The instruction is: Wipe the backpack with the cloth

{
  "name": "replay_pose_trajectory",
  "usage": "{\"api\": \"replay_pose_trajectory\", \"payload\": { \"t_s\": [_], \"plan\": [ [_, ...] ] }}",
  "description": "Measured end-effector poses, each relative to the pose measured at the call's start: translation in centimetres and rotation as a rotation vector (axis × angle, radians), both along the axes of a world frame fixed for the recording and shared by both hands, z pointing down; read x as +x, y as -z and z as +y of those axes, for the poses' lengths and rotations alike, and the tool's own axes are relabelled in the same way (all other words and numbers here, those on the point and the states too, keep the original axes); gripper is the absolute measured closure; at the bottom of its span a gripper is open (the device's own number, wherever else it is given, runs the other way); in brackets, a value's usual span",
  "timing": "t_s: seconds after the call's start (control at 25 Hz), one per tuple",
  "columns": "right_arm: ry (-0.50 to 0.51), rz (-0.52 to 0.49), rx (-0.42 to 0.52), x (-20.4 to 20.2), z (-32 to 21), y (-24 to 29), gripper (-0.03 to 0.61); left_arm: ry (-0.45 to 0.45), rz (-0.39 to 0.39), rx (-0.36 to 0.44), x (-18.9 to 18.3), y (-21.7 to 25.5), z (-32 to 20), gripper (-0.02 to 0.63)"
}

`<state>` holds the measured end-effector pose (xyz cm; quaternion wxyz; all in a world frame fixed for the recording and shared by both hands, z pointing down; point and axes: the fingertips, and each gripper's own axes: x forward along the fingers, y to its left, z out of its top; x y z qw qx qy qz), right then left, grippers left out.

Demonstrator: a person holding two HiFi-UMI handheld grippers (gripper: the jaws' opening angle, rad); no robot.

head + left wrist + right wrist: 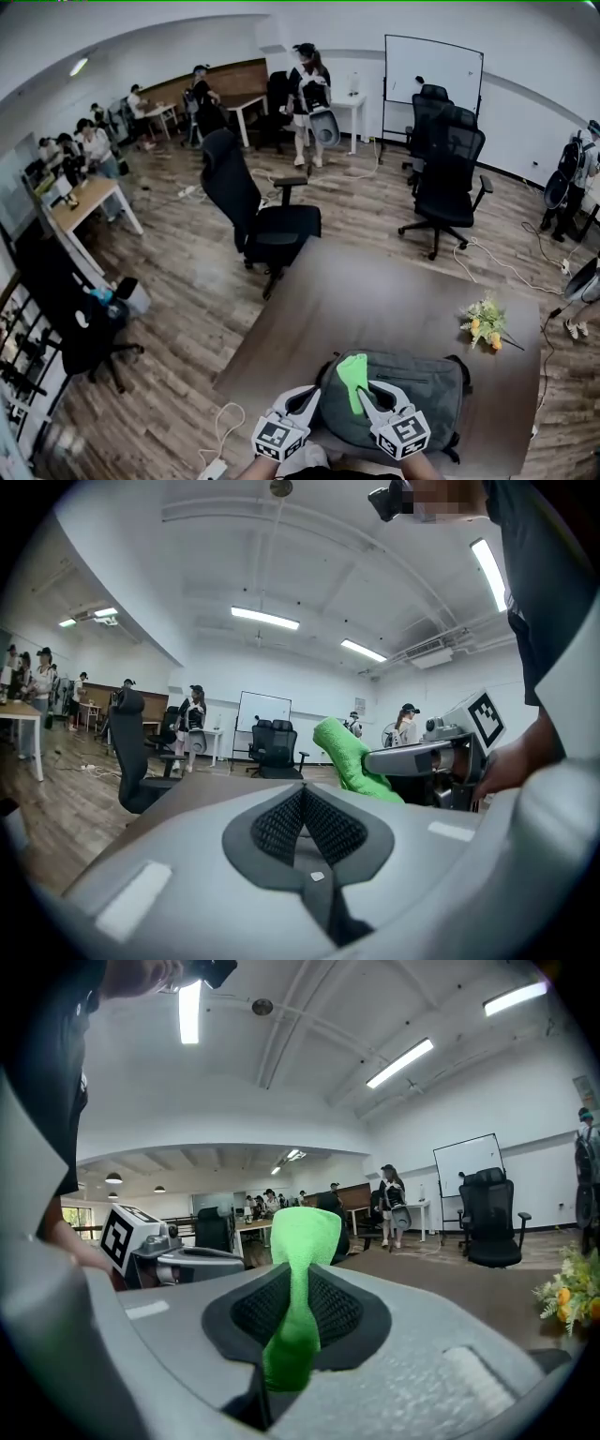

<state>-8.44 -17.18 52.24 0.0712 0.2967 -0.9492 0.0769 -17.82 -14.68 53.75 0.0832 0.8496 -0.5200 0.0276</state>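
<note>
Lower centre: the right gripper (367,399) pinches the green cloth (352,373) in its fingers, strip upright, over the grey backpack (422,394) on the worktop (375,300). The left gripper (302,405), fingers together and empty, hangs alongside.

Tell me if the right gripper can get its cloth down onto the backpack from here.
Probably yes. The right gripper, shut on the green cloth, hangs right over the backpack, with nothing between them; the left gripper sits off to the side.
</note>
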Motion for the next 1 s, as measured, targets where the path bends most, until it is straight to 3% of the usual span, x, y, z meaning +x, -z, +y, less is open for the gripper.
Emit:
{"api": "replay_pose_trajectory", "payload": {
  "t_s": [0.4, 0.64, 1.0],
  "plan": [
    [-0.197, 0.039, -0.059, 2.4, -2.3, -3.3, 0.517, -0.134, -0.058, -0.016, 0.7, -1.7, -2.3, 0.595],
    [-0.191, 0.070, -0.068, 2.8, -3.8, -5.2, 0.517, -0.142, -0.050, -0.034, 1.3, -3.4, -3.6, 0.595],
    [-0.303, 0.105, -0.187, 3.5, -6.4, -8.5, 0.515, -0.059, -0.052, -0.096, -0.7, -5.7, -5.2, 0.595]
  ]
}}
